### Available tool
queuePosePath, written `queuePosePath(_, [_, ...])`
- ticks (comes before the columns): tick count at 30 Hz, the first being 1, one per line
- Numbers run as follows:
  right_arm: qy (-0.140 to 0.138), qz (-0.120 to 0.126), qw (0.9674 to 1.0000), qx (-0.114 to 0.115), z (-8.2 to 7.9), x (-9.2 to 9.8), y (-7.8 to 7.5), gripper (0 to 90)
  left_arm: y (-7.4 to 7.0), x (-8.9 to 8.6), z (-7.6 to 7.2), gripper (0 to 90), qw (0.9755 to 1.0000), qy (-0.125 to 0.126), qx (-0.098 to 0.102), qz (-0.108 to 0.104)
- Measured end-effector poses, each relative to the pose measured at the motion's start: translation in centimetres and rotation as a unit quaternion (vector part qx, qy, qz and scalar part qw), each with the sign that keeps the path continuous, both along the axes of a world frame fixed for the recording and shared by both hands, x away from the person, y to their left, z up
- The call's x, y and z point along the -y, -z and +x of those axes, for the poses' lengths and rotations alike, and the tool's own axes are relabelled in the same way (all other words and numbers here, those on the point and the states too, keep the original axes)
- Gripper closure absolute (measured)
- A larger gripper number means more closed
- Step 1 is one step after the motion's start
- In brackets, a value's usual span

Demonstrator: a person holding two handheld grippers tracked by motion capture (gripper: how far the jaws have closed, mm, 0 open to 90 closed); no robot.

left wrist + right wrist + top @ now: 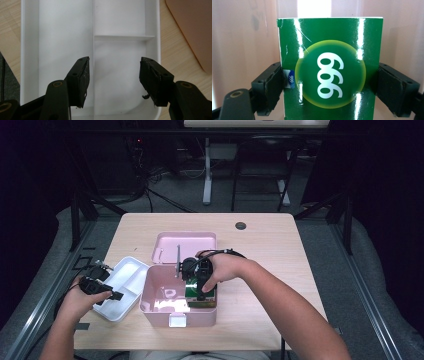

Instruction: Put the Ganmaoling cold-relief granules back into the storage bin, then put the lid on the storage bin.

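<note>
The right gripper (201,292) pinches the green box (329,67) between its fingers, held low inside the pink case (165,312) probably for packing, while the left gripper (113,77), fingers spread, waits over the white tray (65,37) on the desk (270,250)

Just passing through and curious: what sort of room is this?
Probably a lab or recording workshop: a pale wooden table ringed by dark curtains, cables on the grey floor behind, and a person working hand-held grippers over a pink plastic box.

I see a wooden table (260,240) carrying a white tray (125,272), a pink box (165,312) (lid open) and, I think, a small dark cap (241,225).
</note>
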State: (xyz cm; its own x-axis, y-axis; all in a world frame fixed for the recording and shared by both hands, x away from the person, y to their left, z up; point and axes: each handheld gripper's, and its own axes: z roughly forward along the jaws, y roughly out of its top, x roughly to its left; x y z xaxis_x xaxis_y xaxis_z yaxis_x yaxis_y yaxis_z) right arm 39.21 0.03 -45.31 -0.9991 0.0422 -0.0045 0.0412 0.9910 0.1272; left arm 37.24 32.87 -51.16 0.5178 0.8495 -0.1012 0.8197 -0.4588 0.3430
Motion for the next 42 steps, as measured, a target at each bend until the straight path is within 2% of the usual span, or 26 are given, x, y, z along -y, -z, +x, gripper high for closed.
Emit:
queuePosePath(11, [0.011,-0.008,0.9999,0.001,0.2,0.1,0.7,13.8,0.0,0.1,-0.1,41.7,1.0000,-0.001,0.001,-0.003])
queuePosePath(16, [0.018,0.013,0.9997,0.011,0.2,0.3,-0.4,12.0,-0.1,0.0,-0.1,41.6,1.0000,0.001,0.001,-0.001])
queuePosePath(22, [0.017,0.016,0.9997,0.010,-0.1,0.7,-1.1,14.2,0.0,0.1,-0.1,40.1,1.0000,0.001,0.006,0.005])
queuePosePath(27, [0.019,0.027,0.9993,0.018,-0.3,1.2,-1.9,14.3,0.2,0.2,-0.1,41.6,0.9999,0.013,0.001,0.006])
queuePosePath(34, [0.041,0.051,0.9972,0.036,-0.5,3.1,-3.8,14.4,0.2,0.4,-0.1,42.9,0.9997,0.025,-0.001,0.006])
queuePosePath(39, [0.061,0.061,0.9950,0.050,-0.4,5.1,-4.8,14.4,0.3,0.5,-0.1,38.9,0.9989,0.032,0.011,0.032])
queuePosePath(42, [0.075,0.062,0.9937,0.055,-0.4,6.5,-5.2,14.4,0.4,0.4,0.0,37.8,0.9987,0.034,0.015,0.036])
